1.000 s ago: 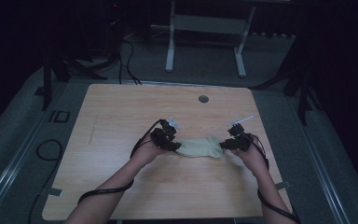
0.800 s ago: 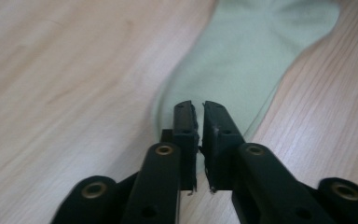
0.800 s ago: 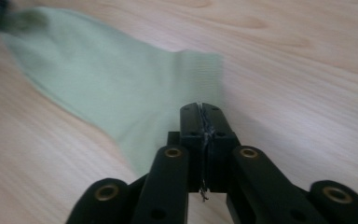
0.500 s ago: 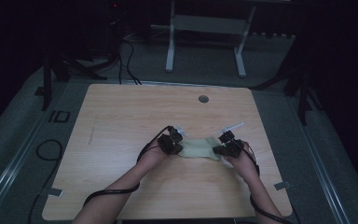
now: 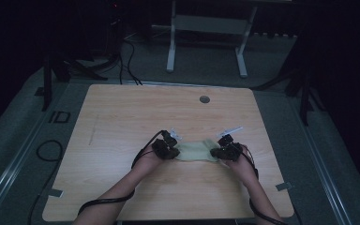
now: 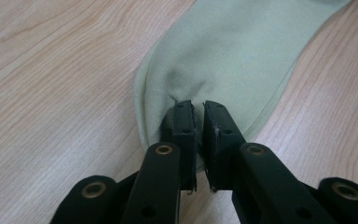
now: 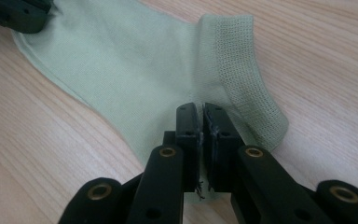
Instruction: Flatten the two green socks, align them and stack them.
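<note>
Jaws, left: left gripper (image 6: 198, 122) nearly closed, a pinch of sock fabric caught between the pads at the toe end; jaws have just been closing, cloth between them.
Jaws, right: right gripper (image 7: 200, 125) likewise almost shut, clamped on the cloth close beside the ribbed cuff (image 7: 242, 70); jaws have just been closing, cloth between them.
Step in hand: both ends of the sock judged freshly gripped, one gripper per end; sock not yet lifted, seen lying flat on the wood in all views.
Next move: likely a lift or a stretch/fold of the sock; even pull from both ends would be needed, thin knit could slip from a shallow pinch, so grip depth to be checked first.
Sock, place: pale green sock (image 5: 194, 151) lies at centre right of the high view, between the two grippers, on the wooden table (image 5: 122, 117), nearer the bottom edge than the top.
Sock, look: short ankle type, light green, fine smooth knit on the body, coarser mesh rib at the cuff; flat, mostly unwrinkled, small pucker raised at the left pinch.
Sock, ends: rounded toe at lower centre of the left gripper view; cuff at upper right of the right gripper view.
Other: round grommet hole (image 5: 204, 99) in the tabletop, well apart from the sock, toward the upper middle.
</note>
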{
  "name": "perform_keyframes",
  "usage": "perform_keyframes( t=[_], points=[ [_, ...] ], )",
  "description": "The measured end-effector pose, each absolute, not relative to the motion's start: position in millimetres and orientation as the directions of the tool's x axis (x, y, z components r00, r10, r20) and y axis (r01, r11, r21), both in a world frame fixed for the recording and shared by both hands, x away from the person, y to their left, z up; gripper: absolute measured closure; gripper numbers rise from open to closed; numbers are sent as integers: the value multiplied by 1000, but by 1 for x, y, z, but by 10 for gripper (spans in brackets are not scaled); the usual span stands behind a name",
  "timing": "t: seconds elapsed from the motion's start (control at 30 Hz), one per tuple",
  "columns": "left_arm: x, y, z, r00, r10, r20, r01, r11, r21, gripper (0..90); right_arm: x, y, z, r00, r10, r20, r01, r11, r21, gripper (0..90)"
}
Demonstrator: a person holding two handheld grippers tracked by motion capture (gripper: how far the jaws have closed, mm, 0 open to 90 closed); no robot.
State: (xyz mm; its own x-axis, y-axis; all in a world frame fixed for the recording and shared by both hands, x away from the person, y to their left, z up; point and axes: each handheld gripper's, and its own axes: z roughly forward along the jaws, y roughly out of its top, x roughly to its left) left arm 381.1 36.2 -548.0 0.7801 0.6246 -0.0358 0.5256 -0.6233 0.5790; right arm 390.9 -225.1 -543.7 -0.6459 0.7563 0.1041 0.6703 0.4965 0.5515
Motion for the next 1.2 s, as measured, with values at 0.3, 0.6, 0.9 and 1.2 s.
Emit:
perform_keyframes(
  t=[0.3, 0.6, 0.9, 1.2],
  points=[
    [382, 41, -542, 787, 611, -84, 530, -600, 599, 591, 391, -219, -534, -664, 740, 110, 658, 507, 557, 731],
    [371, 44, -523, 793, 602, -98, 508, -564, 651, 160, 388, -216, -519, -733, 674, 95, 573, 536, 621, 422],
    [358, 57, -523, 767, 640, -49, 489, -532, 691, 73, 384, -220, -525, -728, 677, 108, 579, 522, 626, 168],
    [351, 79, -529, 751, 659, -49, 490, -506, 709, 52, 379, -237, -527, -711, 700, 70, 558, 501, 662, 146]
  ],
)
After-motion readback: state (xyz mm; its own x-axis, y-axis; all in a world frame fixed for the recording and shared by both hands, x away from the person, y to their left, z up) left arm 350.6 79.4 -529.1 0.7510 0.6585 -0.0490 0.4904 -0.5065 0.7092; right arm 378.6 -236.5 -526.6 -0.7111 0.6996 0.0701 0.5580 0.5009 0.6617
